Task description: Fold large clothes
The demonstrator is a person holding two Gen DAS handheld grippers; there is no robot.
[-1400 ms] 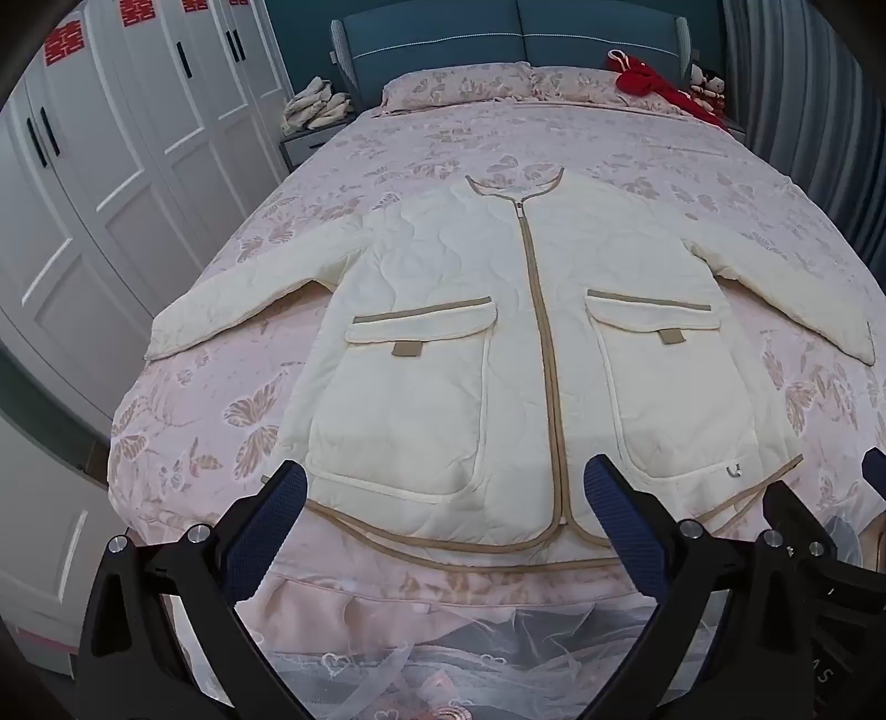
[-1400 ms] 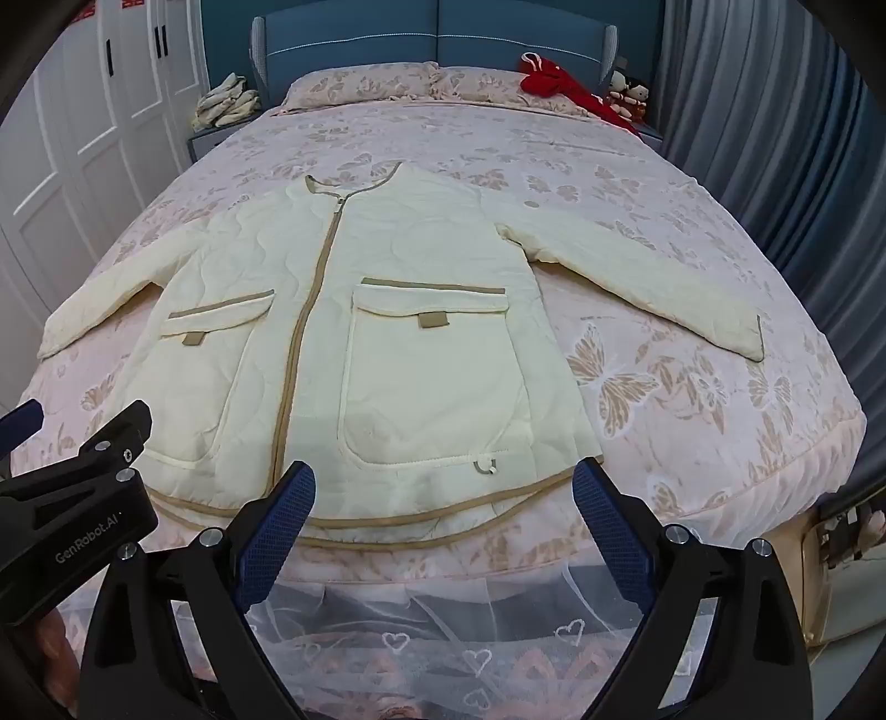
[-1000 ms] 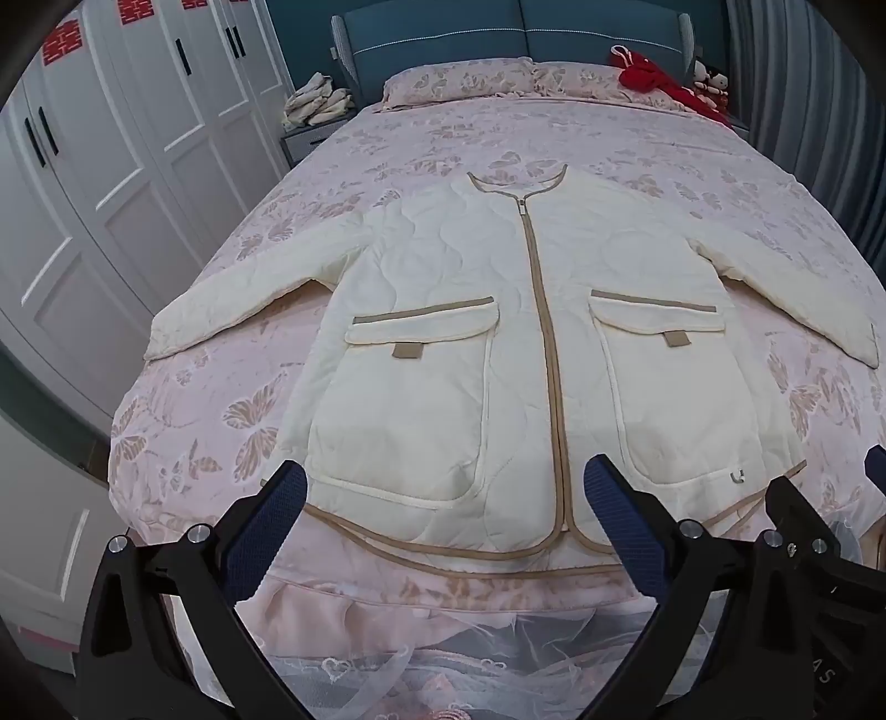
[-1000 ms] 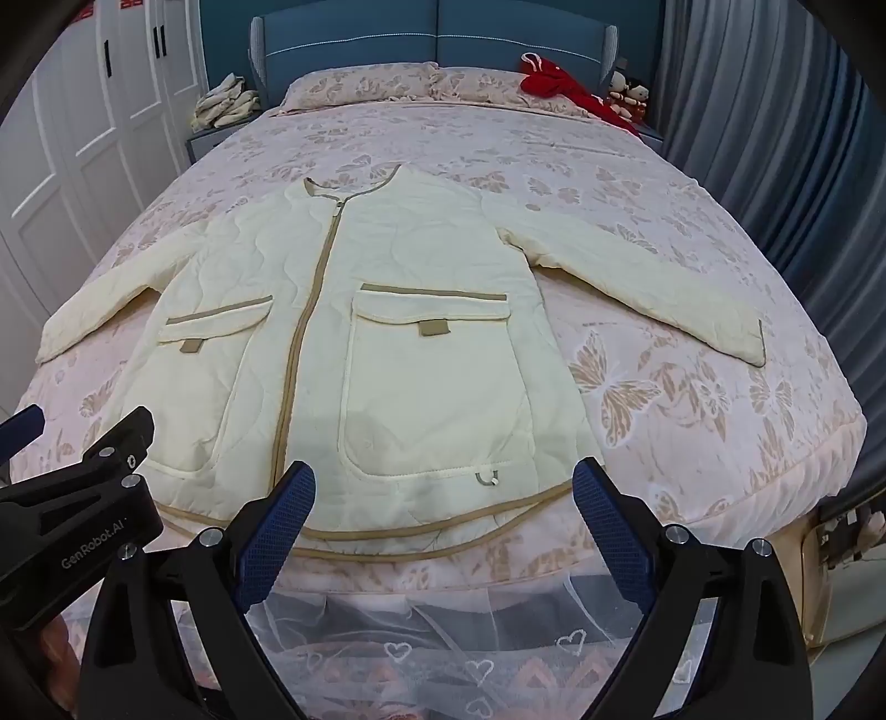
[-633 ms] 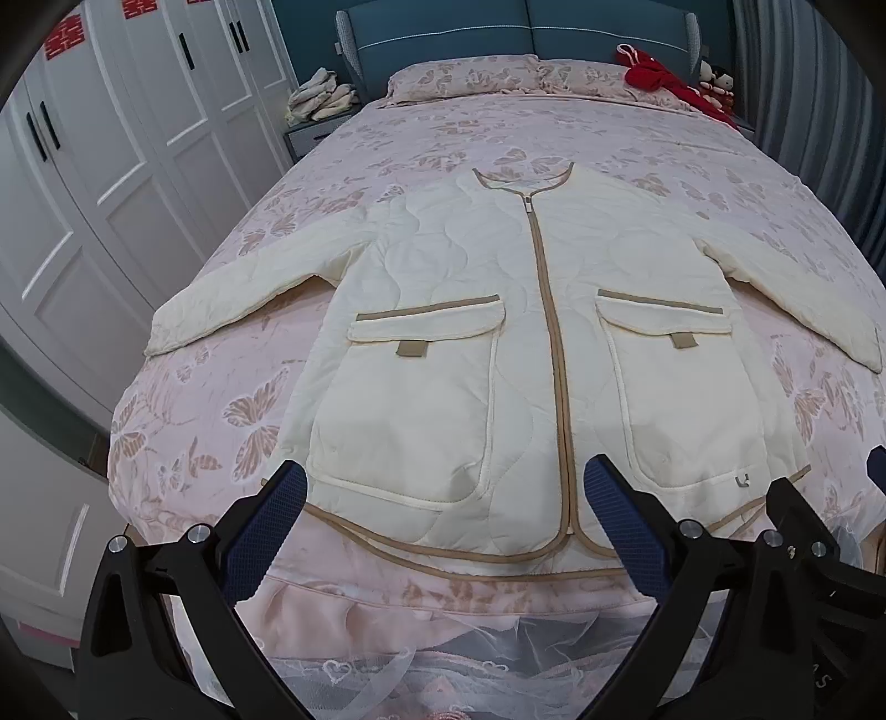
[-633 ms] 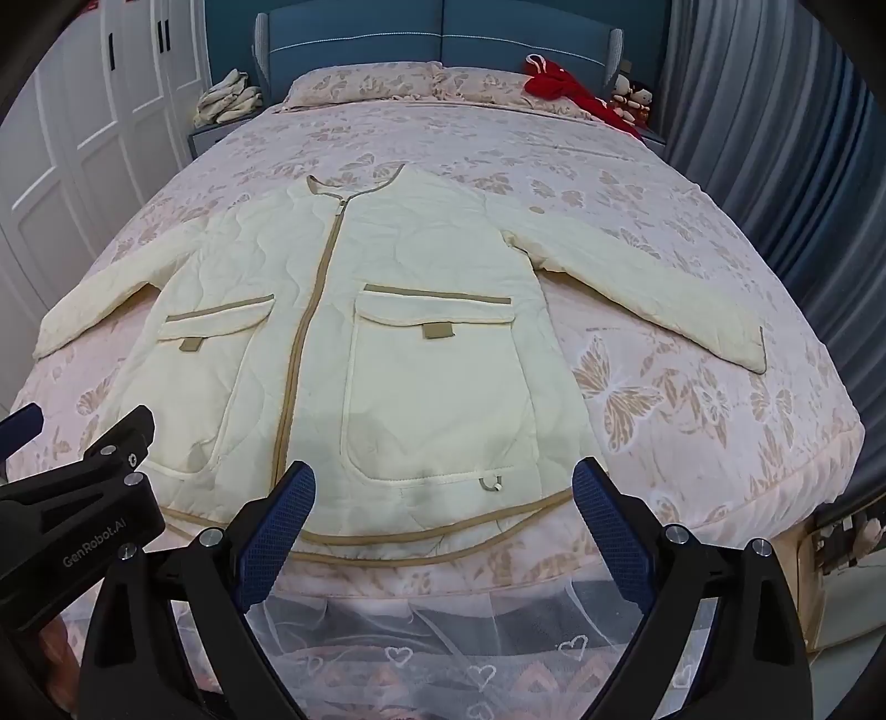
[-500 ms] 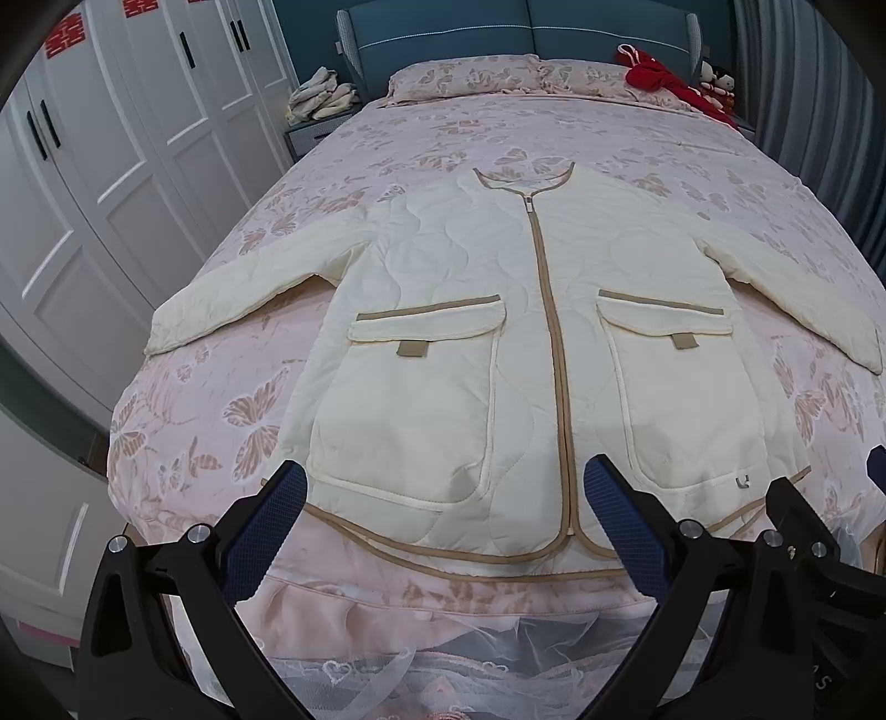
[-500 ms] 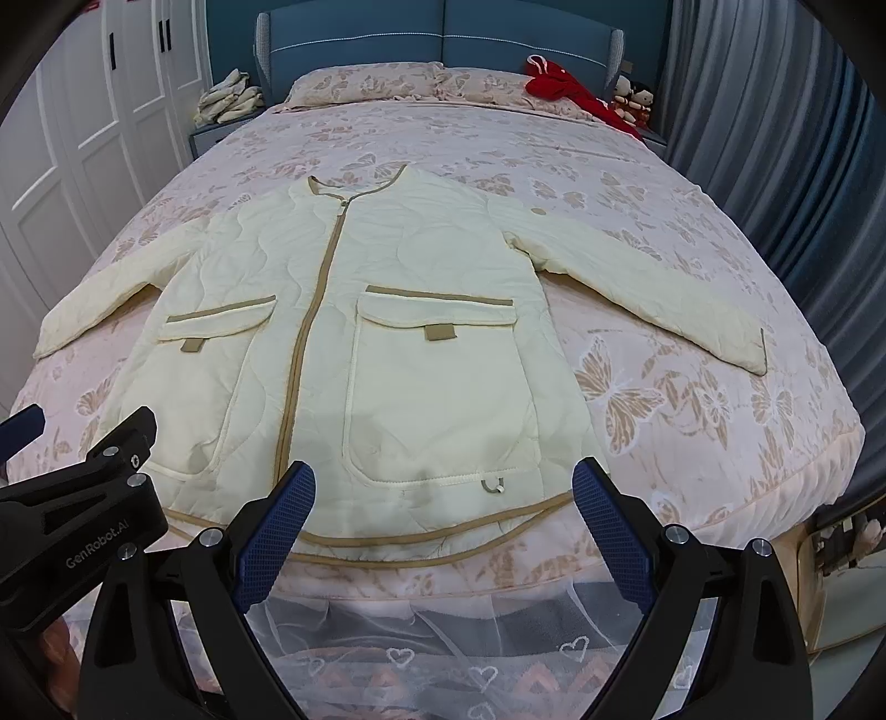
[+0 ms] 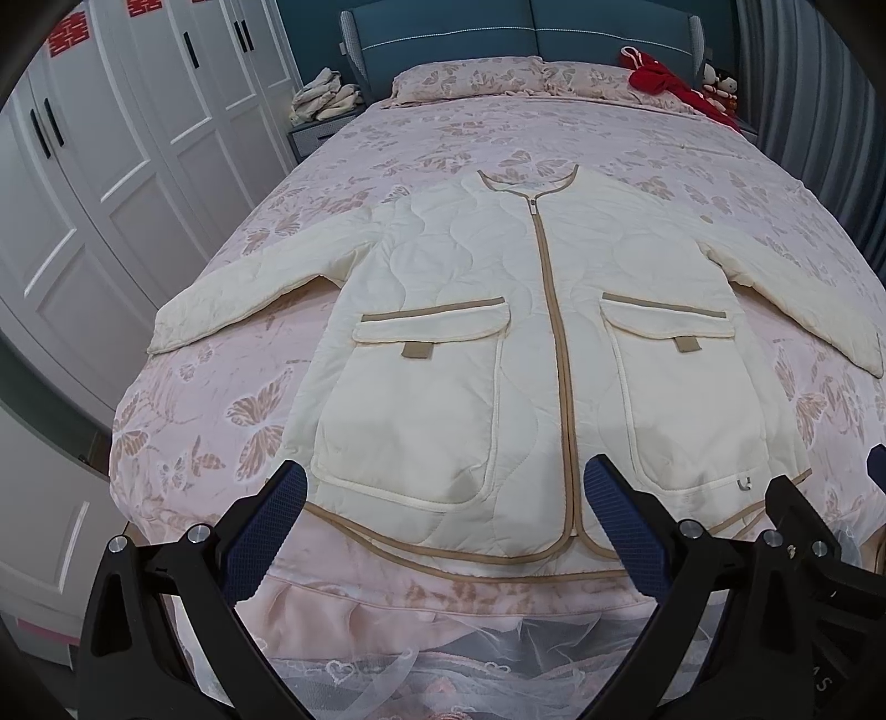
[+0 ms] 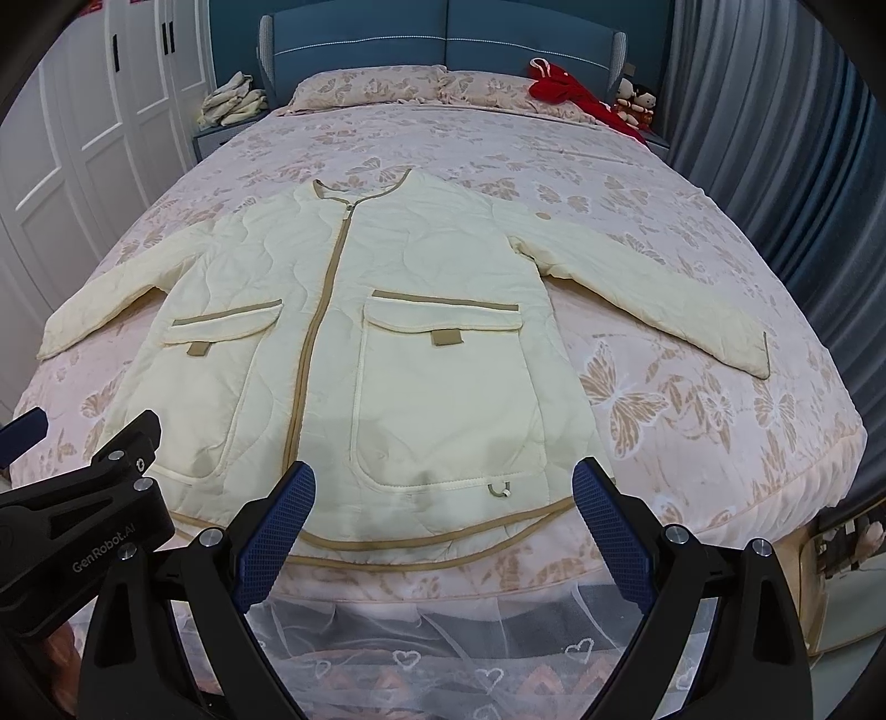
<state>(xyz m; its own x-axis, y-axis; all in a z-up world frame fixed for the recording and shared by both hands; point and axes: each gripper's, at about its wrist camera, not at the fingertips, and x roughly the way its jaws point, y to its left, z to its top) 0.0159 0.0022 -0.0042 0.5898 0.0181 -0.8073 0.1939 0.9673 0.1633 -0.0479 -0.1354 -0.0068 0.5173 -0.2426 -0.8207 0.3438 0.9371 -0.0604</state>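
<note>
No fold is made: the cream quilted zip jacket (image 9: 531, 354) lies spread flat; both tongs (image 9: 443, 515) (image 10: 443, 512) gape empty at its hem.

You've got a cream quilted jacket (image 9: 470, 343) with tan zip and trim, on a pink bedspread (image 10: 692, 399) with brown butterfly print. Your gripper pads (image 10: 274, 526) are dark blue, headboard (image 10: 443, 44) teal, wardrobe (image 9: 111, 166) white.
</note>
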